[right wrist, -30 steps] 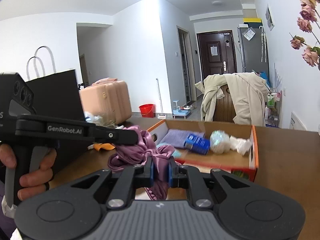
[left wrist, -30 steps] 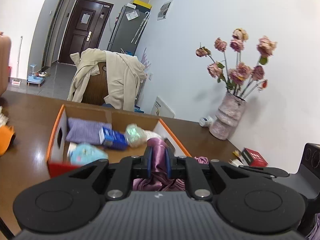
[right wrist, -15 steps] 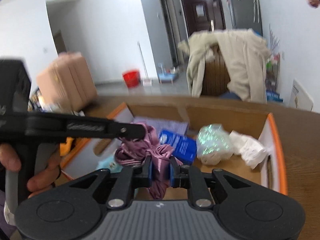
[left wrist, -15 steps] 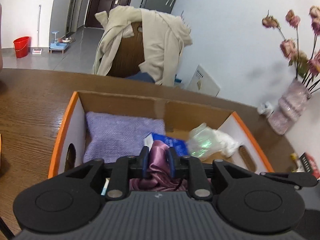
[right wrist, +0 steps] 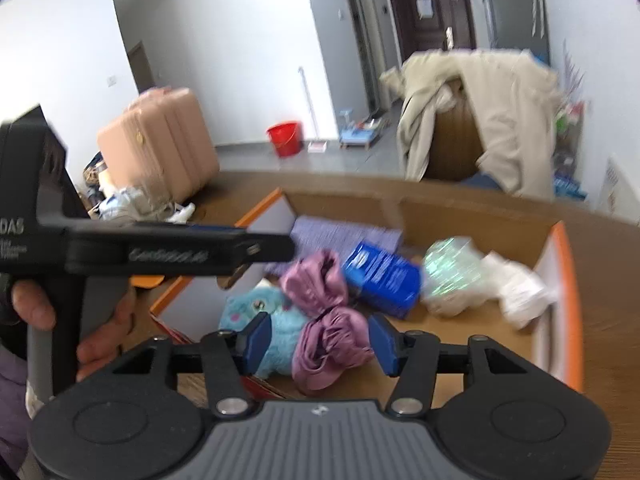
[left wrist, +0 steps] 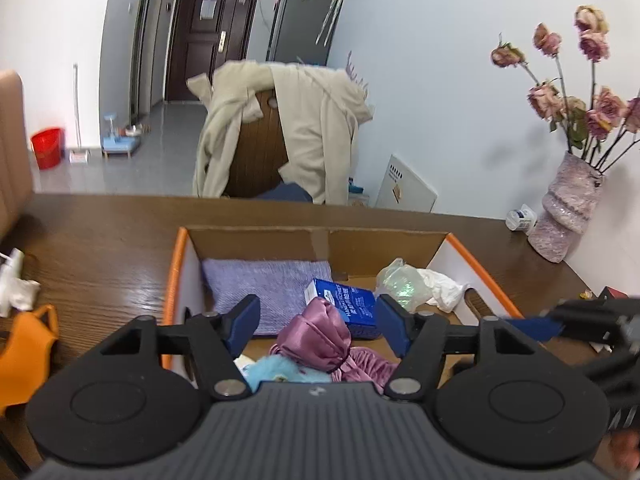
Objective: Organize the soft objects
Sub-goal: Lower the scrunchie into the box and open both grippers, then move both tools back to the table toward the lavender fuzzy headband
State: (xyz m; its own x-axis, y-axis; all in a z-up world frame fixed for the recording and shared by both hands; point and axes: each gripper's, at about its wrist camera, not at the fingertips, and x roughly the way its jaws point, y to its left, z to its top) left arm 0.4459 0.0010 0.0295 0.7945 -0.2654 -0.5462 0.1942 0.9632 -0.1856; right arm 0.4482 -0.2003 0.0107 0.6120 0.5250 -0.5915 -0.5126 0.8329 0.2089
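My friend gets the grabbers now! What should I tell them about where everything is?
Left gripper: open, jaws just opened, holding nothing.
Right gripper: open too, jaws just opened; the purple satin cloth lies loose between them.
Cardboard box holds the cloth, a blue plush toy, a lilac knit cloth, a blue packet and a white plastic bag.
Done: satin cloth dropped in the box.
Left: an orange fabric item and white bits sit on the table, possibly next.
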